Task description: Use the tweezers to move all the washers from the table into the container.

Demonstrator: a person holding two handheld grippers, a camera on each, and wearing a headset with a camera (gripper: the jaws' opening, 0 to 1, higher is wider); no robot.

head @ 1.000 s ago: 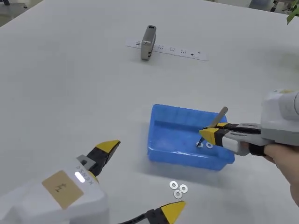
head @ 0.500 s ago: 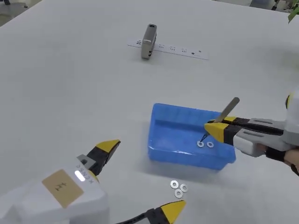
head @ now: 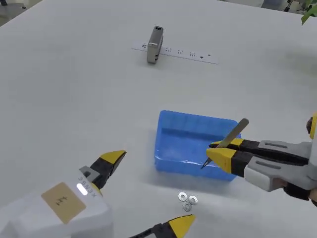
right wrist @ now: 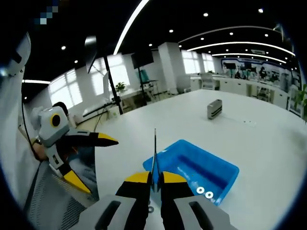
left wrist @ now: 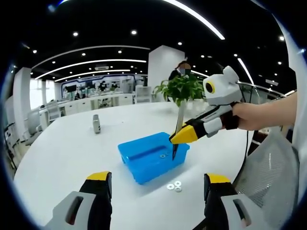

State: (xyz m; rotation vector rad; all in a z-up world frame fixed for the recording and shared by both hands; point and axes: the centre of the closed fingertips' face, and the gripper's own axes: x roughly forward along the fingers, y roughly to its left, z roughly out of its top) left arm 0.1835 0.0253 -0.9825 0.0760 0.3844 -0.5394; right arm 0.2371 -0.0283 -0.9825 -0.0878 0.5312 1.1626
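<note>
Blue plastic container [head: 178, 144] is seen with two flat steel washers [right wrist: 205, 192] inside, three loose washers [head: 187, 200] are left at its six o'clock, slim metal tweezers [head: 233, 134] are clamped, seemingly empty, in the closed right gripper [head: 218, 153], and the left gripper [head: 151, 191] is held agape, empty.

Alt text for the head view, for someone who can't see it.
The right gripper, shut on tweezers, holds their tip at the near edge of a blue container on a white table. Three washers lie in front of the container, and the open left gripper hovers at lower left.
</note>
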